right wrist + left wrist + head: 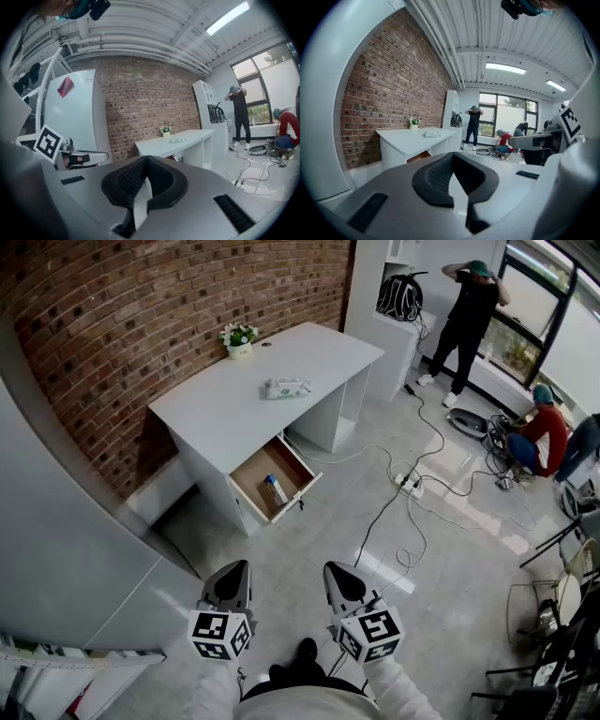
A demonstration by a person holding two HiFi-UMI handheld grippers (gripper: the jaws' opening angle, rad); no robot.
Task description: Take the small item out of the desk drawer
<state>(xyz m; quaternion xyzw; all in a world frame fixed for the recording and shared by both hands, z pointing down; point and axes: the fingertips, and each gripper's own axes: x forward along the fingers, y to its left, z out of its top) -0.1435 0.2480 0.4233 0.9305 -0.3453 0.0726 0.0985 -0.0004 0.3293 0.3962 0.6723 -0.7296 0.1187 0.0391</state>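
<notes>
Both tools are low and well back from the counter (225,409), side by side above the floor. The left tool (234,573) has its jaws pressed together with nothing between them; its own view confirms it, the two dark pads (436,176) meeting at the tip. The right tool (339,576) matches it: jaws closed tight and empty, pads (124,180) touching.

Ahead stands one white counter against the brick wall. One drawer (253,474) is pulled out from under its front edge, close to the near corner. Inside lies a single item (275,489), small, blue and white, on the drawer's wooden bottom towards the front panel. Neither tool is anywhere near it.

On the counter top there are two things. One pack (286,387) lies about mid-counter, closer to the front edge. One pot (239,338) of flowers sits at the back edge by the wall, well apart from the pack.

Over on the floor beyond the counter, a power strip (410,486) lies with cables trailing from it. Two people are by the windows: one standing (469,310) with arms raised to the head, one crouched (542,432) in red.
</notes>
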